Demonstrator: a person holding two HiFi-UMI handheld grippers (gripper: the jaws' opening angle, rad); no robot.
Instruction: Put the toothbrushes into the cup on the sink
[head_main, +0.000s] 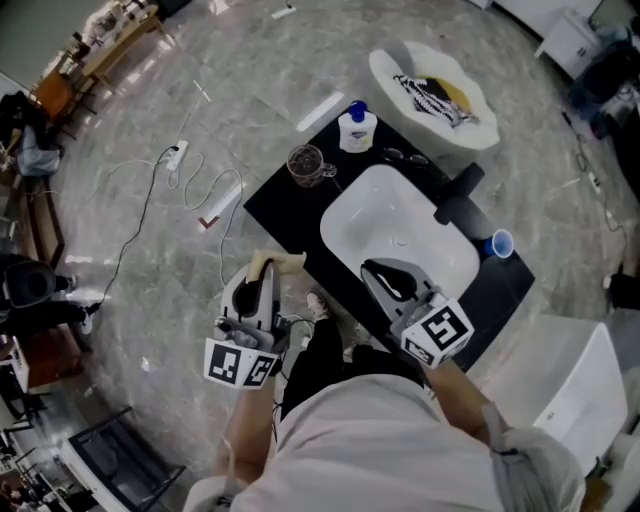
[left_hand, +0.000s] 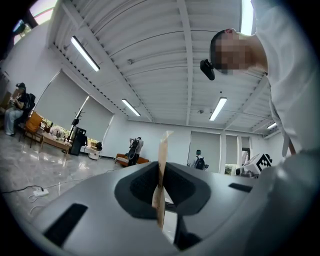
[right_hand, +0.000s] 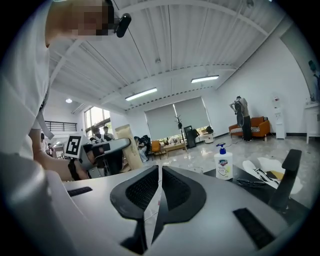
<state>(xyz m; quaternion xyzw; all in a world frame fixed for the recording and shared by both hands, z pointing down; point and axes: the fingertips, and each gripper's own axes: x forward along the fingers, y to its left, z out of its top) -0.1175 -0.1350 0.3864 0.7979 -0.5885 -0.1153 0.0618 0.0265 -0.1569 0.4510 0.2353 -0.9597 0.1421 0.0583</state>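
Nearest the person, the left tool (head_main: 263, 280) is clenching a pale, flat toothbrush (head_main: 278, 262), holding it just short of the bench (head_main: 275, 200) edge. The right tool (head_main: 380, 275) is hovering over the sink (head_main: 345, 215), jaws pressed together on nothing. The brush seems to be standing roughly upright, its long axis leaning benchward, though the steep view is foreshortening it. The carry step is looking underway. Next it is needing a reach to the glass cup (head_main: 308, 163) beyond, then lowering end-first.

The floor (head_main: 130, 120) at upper left looks like glossy stone. The sink (head_main: 335, 222) is smooth glossy white, the surface (head_main: 275, 205) matt black. The cup (head_main: 306, 163) is clear glass. The left tool (left_hand: 160, 175) is matt grey plastic, the packet (left_hand: 163, 146) in it dull tan cardboard.
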